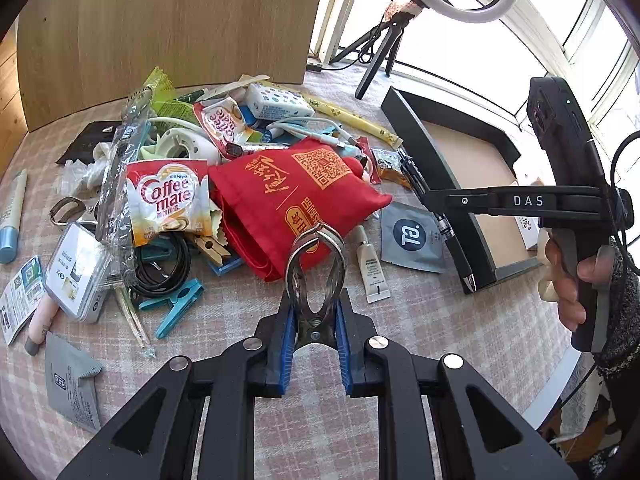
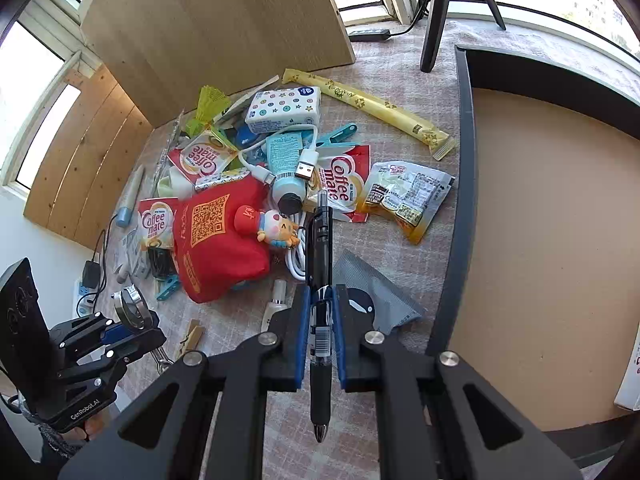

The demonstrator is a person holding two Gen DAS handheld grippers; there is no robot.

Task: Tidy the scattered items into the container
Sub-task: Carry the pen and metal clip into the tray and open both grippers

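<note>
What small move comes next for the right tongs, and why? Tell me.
Probably carry the right tongs rightward over the container rim and release there. They are already shut on the black pen, held above the tablecloth just left of the tray wall, and the tray's brown floor beside them looks bare.

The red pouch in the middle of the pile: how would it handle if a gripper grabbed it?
The red pouch is creased cloth, so it would probably sag and fold. It looks light. A pinch may catch only one layer, and the clothespin beside it might shift.

Metal clip [image 1: 316,276] upright in left hand-held gripper [image 1: 314,322]; black pen [image 2: 320,300] clamped lengthwise in right hand-held gripper [image 2: 320,336].
</note>
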